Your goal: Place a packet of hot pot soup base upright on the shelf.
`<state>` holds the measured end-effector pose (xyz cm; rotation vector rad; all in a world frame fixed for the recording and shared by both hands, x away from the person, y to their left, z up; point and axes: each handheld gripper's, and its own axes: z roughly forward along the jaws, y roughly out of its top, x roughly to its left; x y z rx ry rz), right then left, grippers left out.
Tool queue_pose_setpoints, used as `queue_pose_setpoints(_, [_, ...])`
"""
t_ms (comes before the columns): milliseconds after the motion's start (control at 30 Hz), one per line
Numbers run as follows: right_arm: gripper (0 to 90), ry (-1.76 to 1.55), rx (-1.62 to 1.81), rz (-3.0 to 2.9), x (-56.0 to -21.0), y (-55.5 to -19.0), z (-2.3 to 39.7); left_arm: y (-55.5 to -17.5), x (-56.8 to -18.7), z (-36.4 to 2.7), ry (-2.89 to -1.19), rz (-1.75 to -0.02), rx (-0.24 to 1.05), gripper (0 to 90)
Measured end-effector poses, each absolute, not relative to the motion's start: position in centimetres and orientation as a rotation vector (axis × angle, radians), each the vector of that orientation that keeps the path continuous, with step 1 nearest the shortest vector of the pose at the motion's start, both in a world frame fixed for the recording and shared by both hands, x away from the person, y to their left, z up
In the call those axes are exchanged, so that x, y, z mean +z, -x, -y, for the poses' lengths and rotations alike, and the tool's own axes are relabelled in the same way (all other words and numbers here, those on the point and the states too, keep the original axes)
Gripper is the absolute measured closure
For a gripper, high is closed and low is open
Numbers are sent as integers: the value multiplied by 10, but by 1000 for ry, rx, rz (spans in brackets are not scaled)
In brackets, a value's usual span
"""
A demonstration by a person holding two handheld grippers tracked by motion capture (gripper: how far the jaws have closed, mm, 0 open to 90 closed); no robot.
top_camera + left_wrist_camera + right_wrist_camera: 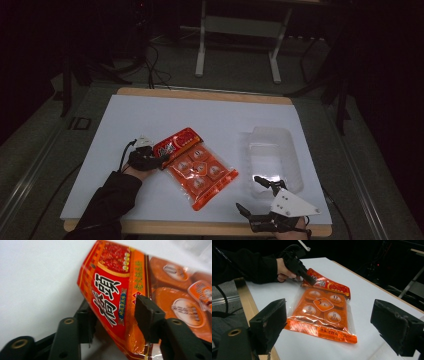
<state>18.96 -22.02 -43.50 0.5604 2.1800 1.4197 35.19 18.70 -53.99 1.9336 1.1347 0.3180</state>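
The orange snack packet (197,167) lies left of centre in the high view, on the white board (210,115); the left gripper (159,159) grips its red top edge; the right gripper (255,195), lower right, stands wide and empty beside a clear tray (272,155).

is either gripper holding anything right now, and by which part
The left gripper has the red header end of the orange snack bag between its jaws, seemingly pinching it. The right gripper is open, holding nothing.

Left tool (159,159) seemingly part-closed; right tool (255,195) wide open.
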Motion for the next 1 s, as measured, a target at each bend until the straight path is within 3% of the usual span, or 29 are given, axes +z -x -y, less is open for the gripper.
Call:
queue_pose_setpoints(300, [132, -563, 1420, -2174, -434, -189, 221, -353, -538, -181, -1899, -1161, 325, 773])
queue_pose_setpoints(333, [132, -564, 1421, -2175, -435, -190, 222, -352, -536, -180, -1898, -1148, 318, 866])
queue_pose_setpoints(367, [132, -564, 1420, -2174, -435, -190, 222, -351, -535, -178, -1902, -1137, 332, 882])
queue_pose_setpoints(1000, [135, -608, 1442, -2161, -433, -191, 225, -329, -481, -170, -1859, -987, 432, 897])
